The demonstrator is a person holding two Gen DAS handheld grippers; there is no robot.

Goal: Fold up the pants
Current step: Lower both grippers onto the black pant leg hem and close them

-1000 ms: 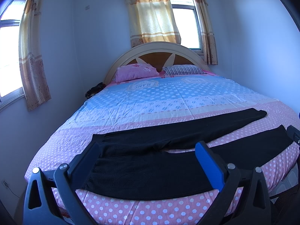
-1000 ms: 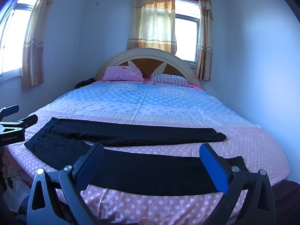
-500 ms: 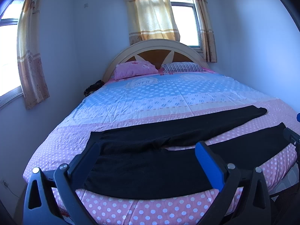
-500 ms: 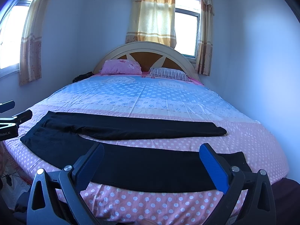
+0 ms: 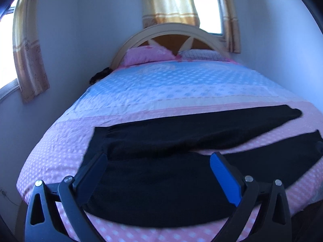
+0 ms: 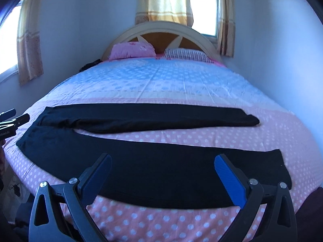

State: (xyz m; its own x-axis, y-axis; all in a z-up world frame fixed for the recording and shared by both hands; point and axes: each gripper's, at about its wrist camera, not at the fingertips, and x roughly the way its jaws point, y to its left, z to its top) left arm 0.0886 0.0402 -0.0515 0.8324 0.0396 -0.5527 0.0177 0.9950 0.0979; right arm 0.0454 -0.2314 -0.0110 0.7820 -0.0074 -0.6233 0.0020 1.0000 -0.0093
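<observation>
Both tongs, left tongs [image 5: 157, 164] and right tongs [image 6: 162, 166], are wide open and hold nothing (just above the pants [image 6: 161, 177]); grabbing one layer could bunch them

bed [image 6: 161, 84]: dotted pink-blue cover | black pants [image 6: 153, 171] spread flat | two pillows [image 6: 132, 50] at headboard

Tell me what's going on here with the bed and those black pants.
A person holds a two-finger gripper in each hand over the foot of a bed. Black pants lie spread flat across the pink polka-dot bedspread, legs apart and unfolded. The left gripper hovers open near the waist end, and the right gripper hovers open over the nearer leg. Neither grips the fabric yet, so no fold is made.
</observation>
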